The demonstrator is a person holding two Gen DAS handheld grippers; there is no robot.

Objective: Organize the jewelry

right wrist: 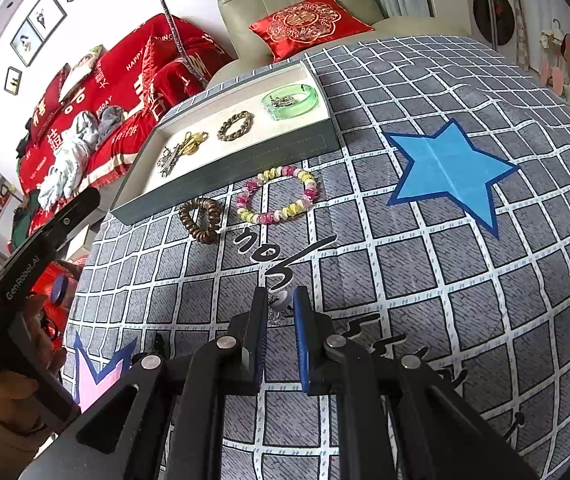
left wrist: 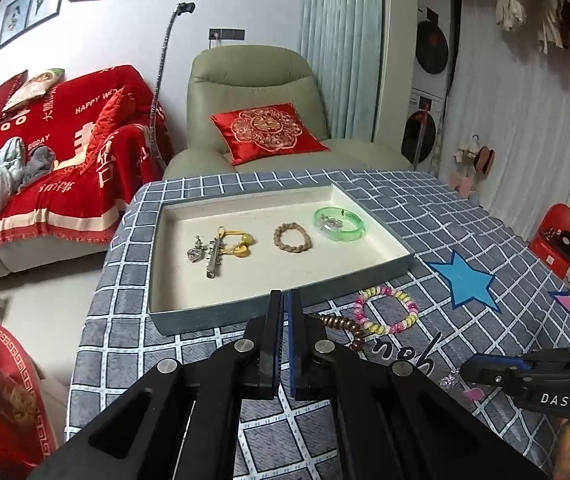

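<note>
A shallow grey tray with a cream floor holds a green bangle, a braided bracelet, a yellow hair tie and silver pendants. In front of it on the cloth lie a pink-and-yellow bead bracelet and a brown coil hair tie. My left gripper is shut and empty, near the tray's front wall. My right gripper is open around a small silver charm with a pink piece on the cloth.
The table has a grey checked cloth with a blue star and pink star marks. A green armchair with a red cushion and a red-covered sofa stand beyond the table's far edge.
</note>
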